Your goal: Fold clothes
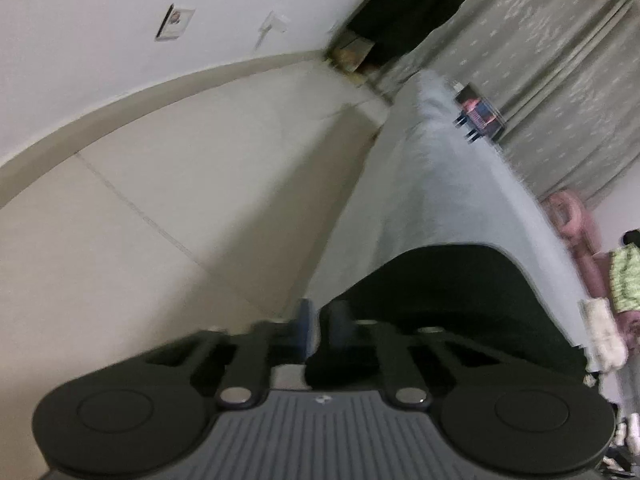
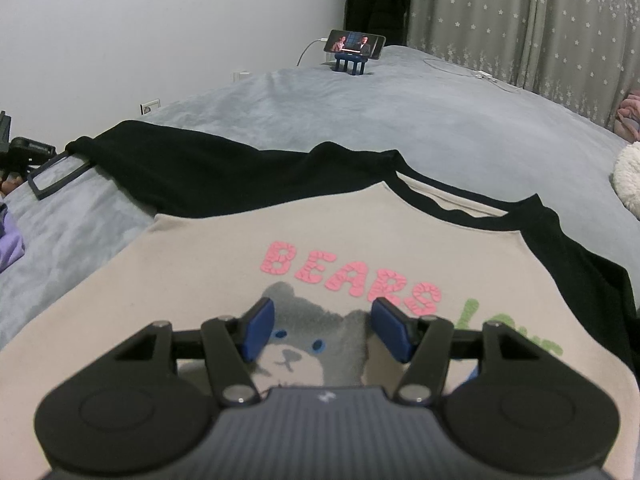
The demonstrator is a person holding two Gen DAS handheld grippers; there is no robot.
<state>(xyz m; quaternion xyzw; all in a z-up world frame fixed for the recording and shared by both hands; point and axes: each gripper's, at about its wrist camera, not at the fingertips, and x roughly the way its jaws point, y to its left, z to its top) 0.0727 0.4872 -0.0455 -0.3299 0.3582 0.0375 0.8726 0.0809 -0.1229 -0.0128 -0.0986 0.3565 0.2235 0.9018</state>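
A beige shirt (image 2: 192, 264) with black sleeves, pink "BEARS" lettering and a grey bear print lies flat on the grey-blue bed (image 2: 400, 120). My right gripper (image 2: 326, 328) hovers over the bear print, open, with nothing between its blue pads (image 2: 260, 326). One black sleeve (image 2: 180, 164) stretches to the left, the other (image 2: 592, 280) lies at the right. In the left wrist view the picture is rolled and blurred; my left gripper (image 1: 320, 326) is shut on the black sleeve (image 1: 448, 288) at the bed's edge.
A phone on a small stand (image 2: 354, 46) plays video at the bed's far end, with a cable beside it. A white fluffy item (image 2: 628, 176) lies at the right and purple cloth (image 2: 8, 240) at the left. Tiled floor (image 1: 180, 200) lies beside the bed. Curtains hang behind.
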